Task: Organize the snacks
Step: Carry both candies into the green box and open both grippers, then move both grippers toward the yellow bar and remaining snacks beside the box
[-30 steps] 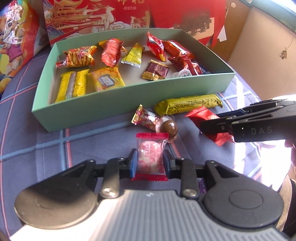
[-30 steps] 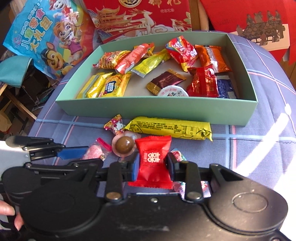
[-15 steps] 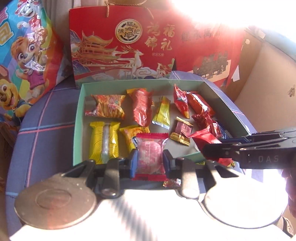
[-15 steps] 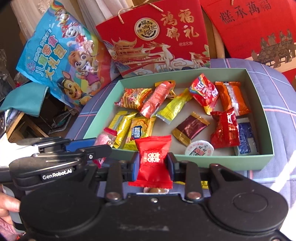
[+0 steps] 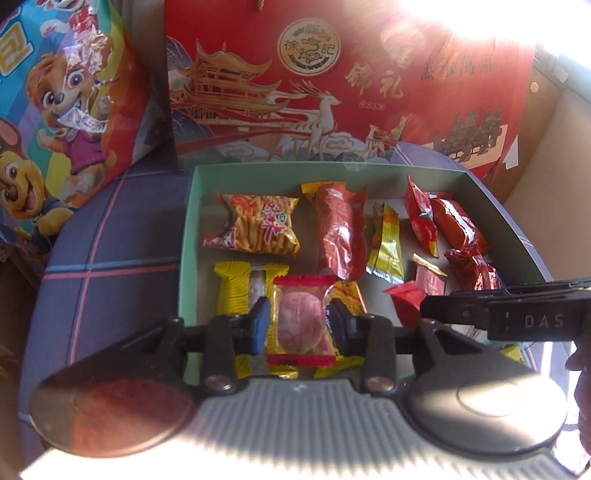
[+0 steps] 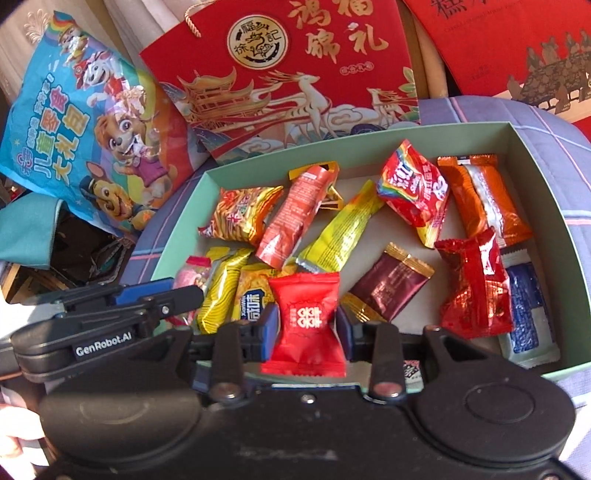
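Over the green box, both claws spread, candies between them, bare floor mid-box.

You are looking at a table covered with a blue-grey cloth crossed by pink and pale blue lines. Behind it, at the top centre of both views, stands a red gift bag with gold deer and a pavilion. To your upper left leans a bright cartoon puppy bag. A second red bag fills the upper right of the right view. Strong sunlight flares white across the upper right of the left view, where a tan cardboard wall shows. A pale curtain hangs at the upper left.
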The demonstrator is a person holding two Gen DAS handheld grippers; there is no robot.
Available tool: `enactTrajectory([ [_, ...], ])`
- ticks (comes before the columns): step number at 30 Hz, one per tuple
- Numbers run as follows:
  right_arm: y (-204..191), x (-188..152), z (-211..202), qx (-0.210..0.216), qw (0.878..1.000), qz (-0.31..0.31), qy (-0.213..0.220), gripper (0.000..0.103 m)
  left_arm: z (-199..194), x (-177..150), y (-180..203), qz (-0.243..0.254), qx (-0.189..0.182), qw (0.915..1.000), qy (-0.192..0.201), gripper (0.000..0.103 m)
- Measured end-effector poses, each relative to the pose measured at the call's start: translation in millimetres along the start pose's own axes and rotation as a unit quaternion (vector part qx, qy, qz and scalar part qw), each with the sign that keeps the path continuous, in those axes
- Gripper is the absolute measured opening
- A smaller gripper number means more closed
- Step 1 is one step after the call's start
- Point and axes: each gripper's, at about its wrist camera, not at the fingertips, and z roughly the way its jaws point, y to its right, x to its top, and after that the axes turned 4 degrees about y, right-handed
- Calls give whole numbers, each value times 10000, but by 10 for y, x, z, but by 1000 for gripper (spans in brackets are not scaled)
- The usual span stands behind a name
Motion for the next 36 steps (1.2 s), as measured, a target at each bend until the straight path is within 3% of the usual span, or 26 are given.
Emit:
enactTrajectory([
  [2,1,1,-35,-34,9999,21,105,60,-18,-14,22,19,94,9999,64,83],
  [3,1,4,-52,-77,9998,10,157,68,-32,-20,29,28,130,9999,100,89],
  [5,-3,16,-123,-186,9992,-51,340,90,-59,-29,39,-1,129,9999,100,93],
  [8,0,22,-241,-275,9984,-123,478,100,-108,-68,46,-123,60,9999,75,102],
  [25,301,-310,-788,-469,9974,-13,553,103,-420,-313,388,-10,-221,9998,-5,103],
  [31,437,-478,-871,-470,9975,-48,526,103,-404,-524,525,119,-377,9989,-237,103],
  [33,465,-520,-863,-498,9974,-106,509,99,-367,-599,564,138,-417,9985,-338,103],
  [35,503,-569,-828,-538,9974,-200,438,83,-316,-676,608,165,-451,9978,-454,103],
  [36,519,-585,-809,-549,9975,-215,394,81,-293,-709,627,180,-453,9976,-502,103],
])
